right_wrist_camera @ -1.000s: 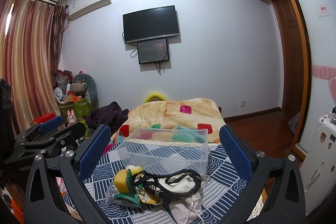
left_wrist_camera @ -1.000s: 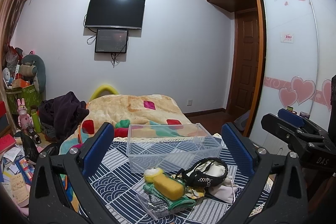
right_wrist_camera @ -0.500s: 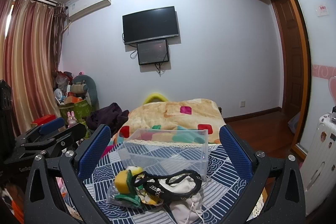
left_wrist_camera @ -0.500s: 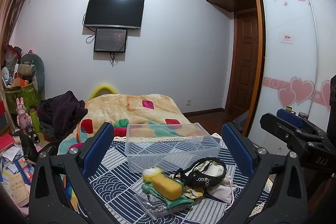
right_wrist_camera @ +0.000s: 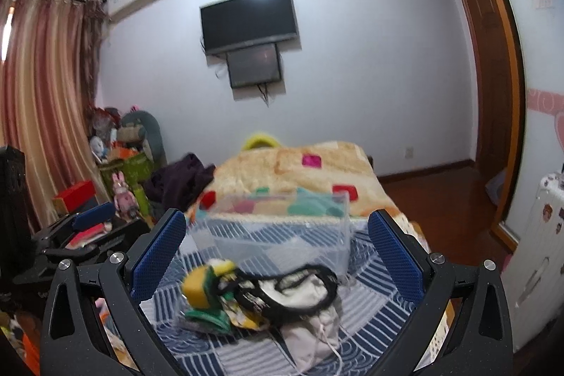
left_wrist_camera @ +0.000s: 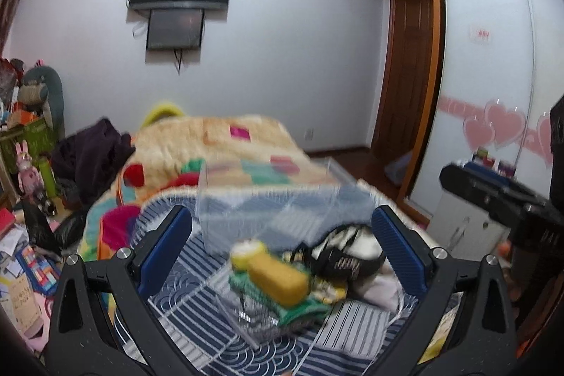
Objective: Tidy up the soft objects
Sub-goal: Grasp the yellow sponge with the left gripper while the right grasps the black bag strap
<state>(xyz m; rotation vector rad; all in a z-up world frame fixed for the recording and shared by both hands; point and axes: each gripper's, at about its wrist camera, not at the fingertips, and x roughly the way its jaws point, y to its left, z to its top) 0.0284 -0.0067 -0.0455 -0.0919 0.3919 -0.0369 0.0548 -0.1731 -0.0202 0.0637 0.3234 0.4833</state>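
Both tools gaping wide, gripping nothing: left tool (left_wrist_camera: 282, 252), right tool (right_wrist_camera: 276, 252). Soft pile (left_wrist_camera: 292, 281) on patterned cloth (left_wrist_camera: 197, 323), short of clear bin (left_wrist_camera: 268, 210) at 12 o'clock. Yellow sponge (left_wrist_camera: 278, 281) dead ahead of left tool, long axis 10-to-4. Left nearer, probably.

A yellow sponge (left_wrist_camera: 276, 281) lies on green cloth (left_wrist_camera: 299, 310), beside a white drawstring bag (right_wrist_camera: 310, 323) looped by a black strap (right_wrist_camera: 299, 291). The tablecloth (left_wrist_camera: 218, 337) is navy and white — stripes and wave arcs. The storage box (left_wrist_camera: 268, 217) is clear. Behind, a beige blanket (right_wrist_camera: 299, 168) carries pink, red and teal squares. Gripper pads (left_wrist_camera: 165, 249) are blue — frames black.
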